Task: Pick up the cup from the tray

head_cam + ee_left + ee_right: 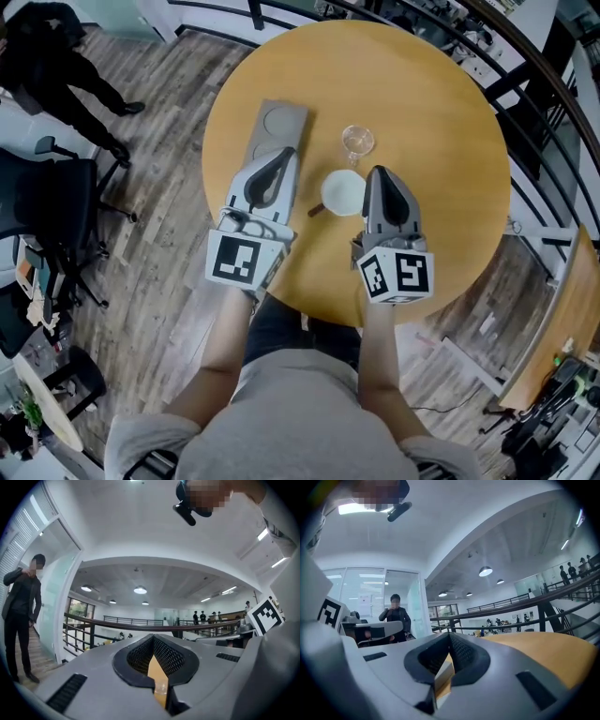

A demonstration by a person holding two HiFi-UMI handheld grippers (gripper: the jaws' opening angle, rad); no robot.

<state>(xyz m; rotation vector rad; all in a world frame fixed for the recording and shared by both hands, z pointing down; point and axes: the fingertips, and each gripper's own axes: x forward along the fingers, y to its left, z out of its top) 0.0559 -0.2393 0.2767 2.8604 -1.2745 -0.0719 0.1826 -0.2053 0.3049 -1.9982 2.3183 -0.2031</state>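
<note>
A clear glass cup (357, 141) stands on the round wooden table (441, 122), just right of a flat grey tray (281, 120) with a round recess. My left gripper (286, 153) rests over the tray's near end, left of the cup, with its jaws shut and nothing between them. My right gripper (375, 172) lies below and slightly right of the cup, beside a white saucer (341, 192), and is also shut and holds nothing. In the left gripper view the left gripper (153, 640) points up at the ceiling with its tips together. The right gripper (450, 637) shows the same, and neither view shows the cup.
A small brown stick (316, 210) lies at the saucer's left edge. A person in black (66, 56) stands on the wood floor at the far left, near office chairs (47, 206). A curved railing (553, 103) runs behind the table on the right.
</note>
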